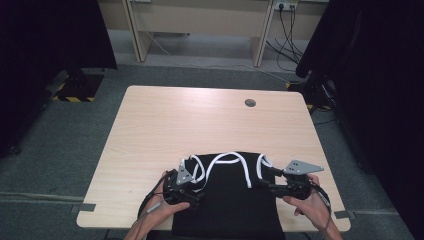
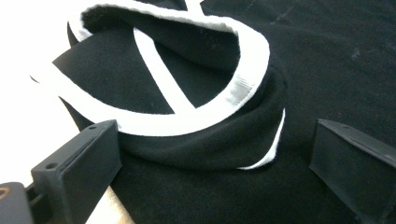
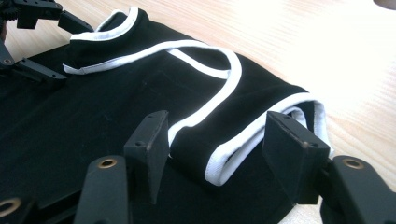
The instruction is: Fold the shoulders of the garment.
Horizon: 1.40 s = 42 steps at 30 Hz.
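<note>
The black cloth garment with white piped edges (image 1: 227, 197) lies flat on the near half of my light wooden table (image 1: 165, 120), its trimmed arm and neck openings turned toward the far side and its lower part hanging over the near edge between my forearms. At its right shoulder, my right gripper (image 3: 219, 140) stands with its jaws apart; a folded strap end edged in white (image 3: 243, 140) lies in the gap between them, and neither pad presses on it, so I am holding nothing there. In the high view that gripper (image 1: 272, 184) sits at the garment's right edge, just beside the white loop. At the left shoulder, my left gripper (image 2: 212, 154) is spread wide, one jaw at the cloth's edge by the bare table and the other on the black fabric; the bunched left strap with its white band (image 2: 252, 70) rises between and just beyond them, free of both pads. From above, this gripper (image 1: 192, 192) lies at the garment's left edge.
</note>
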### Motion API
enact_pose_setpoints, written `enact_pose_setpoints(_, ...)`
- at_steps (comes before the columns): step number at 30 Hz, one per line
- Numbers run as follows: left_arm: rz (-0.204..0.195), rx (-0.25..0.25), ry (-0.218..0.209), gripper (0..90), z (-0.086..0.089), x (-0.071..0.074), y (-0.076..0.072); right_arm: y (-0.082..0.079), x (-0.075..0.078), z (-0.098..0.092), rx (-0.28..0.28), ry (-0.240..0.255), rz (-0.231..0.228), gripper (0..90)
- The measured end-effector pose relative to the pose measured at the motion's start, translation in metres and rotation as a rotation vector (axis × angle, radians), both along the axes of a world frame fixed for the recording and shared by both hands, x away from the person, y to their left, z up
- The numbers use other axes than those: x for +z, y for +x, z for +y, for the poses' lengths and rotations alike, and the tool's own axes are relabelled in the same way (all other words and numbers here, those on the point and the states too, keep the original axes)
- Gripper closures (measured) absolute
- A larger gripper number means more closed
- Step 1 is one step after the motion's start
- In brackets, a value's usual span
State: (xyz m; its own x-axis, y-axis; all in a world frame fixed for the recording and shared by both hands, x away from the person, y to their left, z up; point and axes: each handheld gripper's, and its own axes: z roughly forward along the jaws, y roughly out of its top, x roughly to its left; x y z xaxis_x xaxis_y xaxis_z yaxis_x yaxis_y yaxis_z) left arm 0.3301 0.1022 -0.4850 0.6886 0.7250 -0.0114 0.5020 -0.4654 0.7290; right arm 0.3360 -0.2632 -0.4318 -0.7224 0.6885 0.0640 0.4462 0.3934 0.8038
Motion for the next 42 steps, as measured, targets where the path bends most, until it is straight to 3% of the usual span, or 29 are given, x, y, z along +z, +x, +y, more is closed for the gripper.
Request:
enact_pose_setpoints(6,0.000,0.004,0.002,1.0,0.000,0.000,0.000,0.003,-0.009,0.014,0.010,-0.052,0.009,40.6)
enact_pose_setpoints(12,0.000,0.002,-0.003,1.2,0.000,0.000,0.000,0.009,-0.034,0.021,0.022,-0.118,0.091,40.2)
enact_pose_setpoints(14,-0.001,0.001,-0.025,2.4,0.003,0.001,0.000,0.008,-0.034,0.018,0.010,-0.103,0.097,38.5)
enact_pose_setpoints(16,-0.014,-0.014,-0.066,2.4,0.006,0.002,-0.003,0.008,-0.030,0.012,-0.018,-0.055,0.085,37.5)
enact_pose_setpoints(17,-0.022,-0.014,-0.069,2.4,0.006,0.003,-0.005,0.007,-0.027,0.006,-0.041,-0.029,0.080,36.9)
enact_pose_setpoints(19,-0.040,-0.028,-0.063,2.4,0.005,0.004,-0.013,0.005,-0.025,0.000,-0.072,-0.020,0.081,35.6)
enact_pose_setpoints(25,-0.036,-0.067,-0.027,5.4,0.000,0.002,-0.029,0.001,-0.039,-0.007,-0.085,-0.142,0.104,34.2)
enact_pose_setpoints(26,-0.033,-0.066,-0.002,6.6,-0.002,0.001,-0.030,0.000,-0.042,-0.006,-0.081,-0.148,0.071,34.2)
enact_pose_setpoints(30,-0.018,-0.048,-0.006,5.6,-0.002,0.001,-0.025,0.003,-0.043,-0.004,-0.106,-0.145,0.070,32.9)
enact_pose_setpoints(42,-0.012,-0.041,-0.008,6.1,0.002,0.001,0.000,0.036,-0.043,-0.005,-0.143,-0.143,0.066,32.4)
